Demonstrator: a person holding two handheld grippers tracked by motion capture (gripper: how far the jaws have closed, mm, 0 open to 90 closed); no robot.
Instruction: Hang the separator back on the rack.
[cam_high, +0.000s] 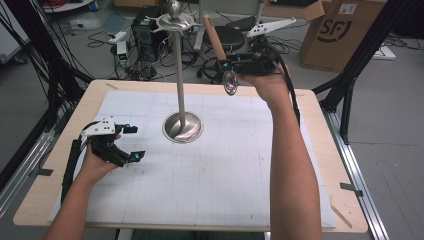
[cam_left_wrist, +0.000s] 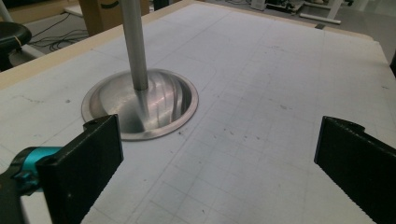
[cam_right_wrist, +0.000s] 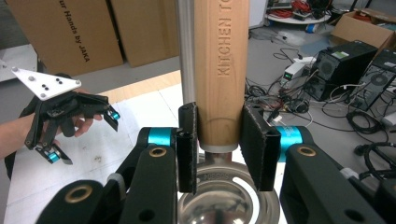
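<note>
- The table (cam_high: 320, 165) fills the middle of the high view, a pale gridded mat covering most of its wooden top, probably there as a plain working surface.
- The utensil stand (cam_high: 181, 90) rises from centre frame to the top edge; its round dished base (cam_left_wrist: 140, 105) sits flat on the mat, and hook arms spread at the top, seemingly meant for hanging utensils.
- The right gripper (cam_high: 231, 66) is raised at upper centre-right of the high view, just right of the stand's post and near the hooks. Its jaws are clamped tight on the ladle's handle, low down, just above the metal collar.
- The ladle (cam_high: 220, 52) is held clear of the table. Its long axis runs steeply: the wooden handle (cam_right_wrist: 219, 70) points up and slightly left, the metal bowl (cam_high: 230, 82) hangs below the jaws. Held handle-up this way, the free end looks ready to meet a hook.
- The left gripper (cam_high: 127, 145) rests low at lower left, well apart from the stand. Its jaws stand wide apart with nothing between them, apparently waiting.
</note>
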